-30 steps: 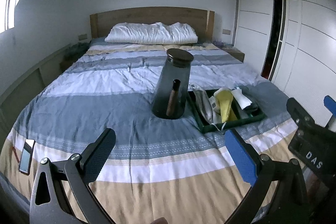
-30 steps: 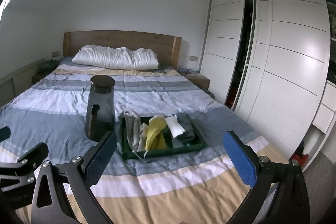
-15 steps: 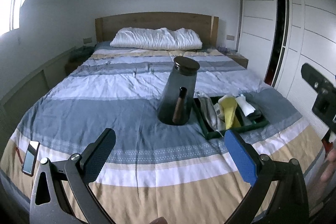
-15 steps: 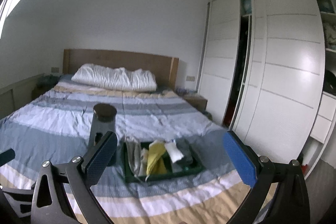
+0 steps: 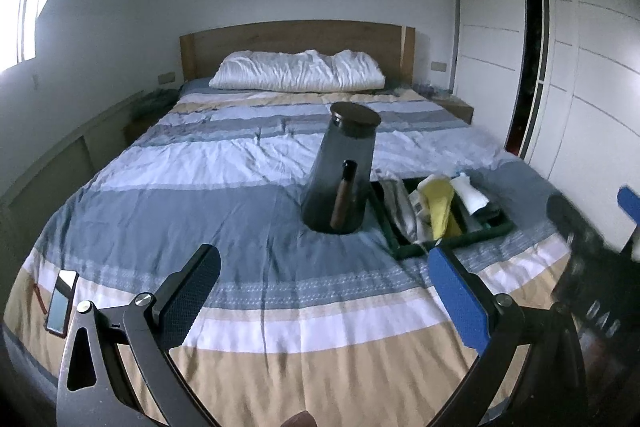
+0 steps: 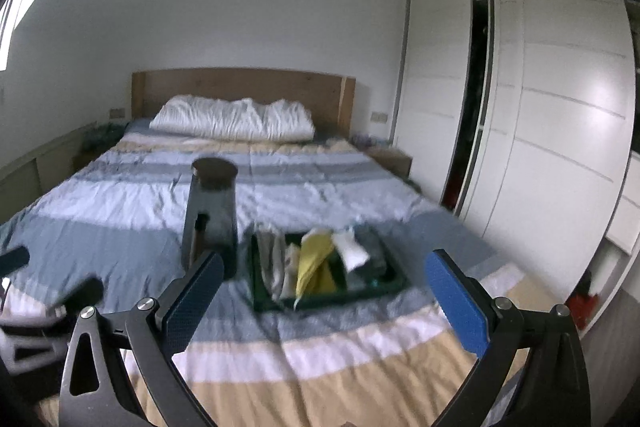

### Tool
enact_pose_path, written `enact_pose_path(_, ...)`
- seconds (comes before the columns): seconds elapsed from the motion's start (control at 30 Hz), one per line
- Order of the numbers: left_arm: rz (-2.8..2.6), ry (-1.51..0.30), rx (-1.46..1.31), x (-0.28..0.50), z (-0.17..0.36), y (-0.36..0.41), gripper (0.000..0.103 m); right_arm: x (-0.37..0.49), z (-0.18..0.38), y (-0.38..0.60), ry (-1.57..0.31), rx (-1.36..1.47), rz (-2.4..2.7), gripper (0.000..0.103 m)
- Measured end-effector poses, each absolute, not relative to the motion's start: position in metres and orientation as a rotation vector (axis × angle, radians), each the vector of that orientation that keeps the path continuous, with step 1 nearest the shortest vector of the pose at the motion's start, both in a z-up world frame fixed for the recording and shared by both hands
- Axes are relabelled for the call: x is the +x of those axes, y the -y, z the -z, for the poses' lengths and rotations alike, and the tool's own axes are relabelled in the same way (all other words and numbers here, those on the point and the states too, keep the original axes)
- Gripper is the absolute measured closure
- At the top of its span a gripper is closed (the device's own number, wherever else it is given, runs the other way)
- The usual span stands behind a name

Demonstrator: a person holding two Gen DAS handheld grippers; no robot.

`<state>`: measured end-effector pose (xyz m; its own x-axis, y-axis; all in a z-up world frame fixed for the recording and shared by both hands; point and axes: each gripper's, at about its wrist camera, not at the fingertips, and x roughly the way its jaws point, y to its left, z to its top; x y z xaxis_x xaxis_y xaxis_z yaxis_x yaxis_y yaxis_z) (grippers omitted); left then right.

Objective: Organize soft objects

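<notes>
Left gripper (image 5: 324,299): jaws spread wide, nothing between them; held above the foot end of the bed, well short of the tray.
Right gripper (image 6: 324,301): jaws spread wide, holding nothing; held above the foot end, facing the tray.
Tray (image 6: 396,283): dark green, rectangular, resting on the bedspread (image 5: 192,195) towards the bed's right side.
Soft items: a grey striped cloth (image 6: 269,263) at the tray's left end, a yellow cloth (image 6: 314,259) in the middle, a white roll (image 6: 352,251) and dark folded fabric (image 6: 374,255) at the right end; all loosely piled inside the tray, some rising above its rim.
Pitcher (image 5: 340,179): smoked dark body, dark lid, wooden-looking handle facing the camera; upright just left of the tray, contact unclear.
Phone (image 5: 62,301): lying flat near the bed's left edge, well apart from the tray.
Pillows (image 5: 298,71): white, against the wooden headboard (image 5: 296,35).
Wardrobe (image 6: 552,131): white panelled doors, one gap open.
</notes>
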<state>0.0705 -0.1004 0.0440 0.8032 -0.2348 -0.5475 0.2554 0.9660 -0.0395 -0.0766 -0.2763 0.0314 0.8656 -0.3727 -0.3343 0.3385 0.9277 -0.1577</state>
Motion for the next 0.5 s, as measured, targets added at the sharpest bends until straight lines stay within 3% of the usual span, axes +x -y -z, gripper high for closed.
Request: enact_pose_path(0.5, 0.254, -0.701, 0.094, 0.071, 0.011, 0.101, 0.001, -0.047, 0.035, 0.308, -0.526, -0.026, 0.404, 0.0)
